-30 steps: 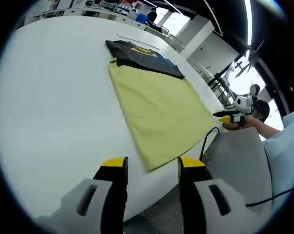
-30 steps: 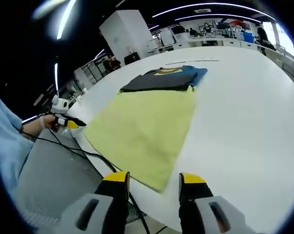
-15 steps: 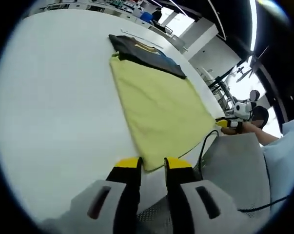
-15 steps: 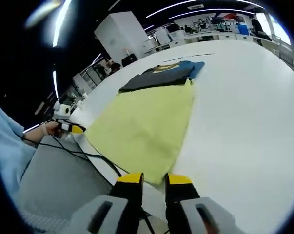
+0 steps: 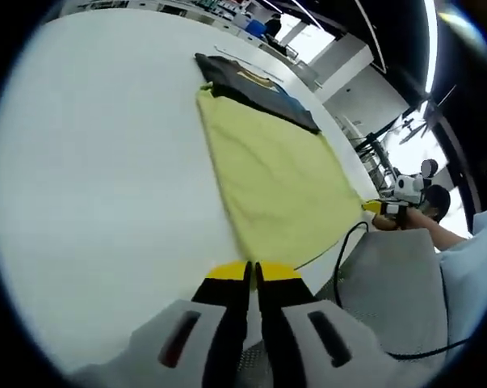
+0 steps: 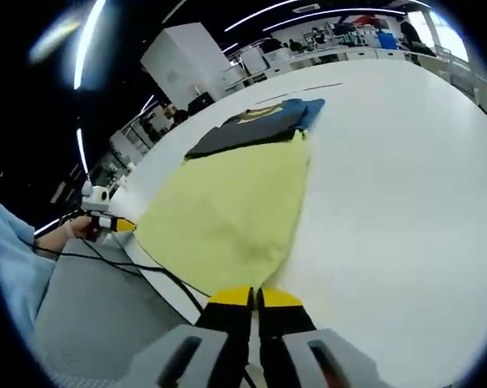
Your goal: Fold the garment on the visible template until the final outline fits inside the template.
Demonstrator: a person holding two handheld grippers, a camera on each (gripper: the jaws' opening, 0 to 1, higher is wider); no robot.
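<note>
Basically both grippers sit at the near hem of the yellow garment, one per corner. Left gripper [image 5: 252,272]: jaws pinched nearly together right at the near left corner of the yellow garment [image 5: 279,174]; whether cloth is actually caught between the tips I cannot tell, it looks likely. Right gripper [image 6: 255,297]: jaws also closed to a sliver at the near right corner; grip on cloth likely too, not certain. In the left gripper view the right gripper also shows at 3 o'clock, at the table edge.

Garment lies flat on the white table [image 5: 90,162], long axis running straight away from both grippers: toward 12–1 o'clock in the left gripper view, toward 12–11 o'clock in the right gripper view. So each arm is equally near its own corner; neither has an advantage.

At the far end, a dark shirt [image 5: 251,85] lies touching or slightly over the yellow cloth's far edge. No template outline that I can make out.

Judgement: the coming move is a lift and carry of the near hem forward along that long axis, toward the dark shirt, both hands in parallel.
</note>
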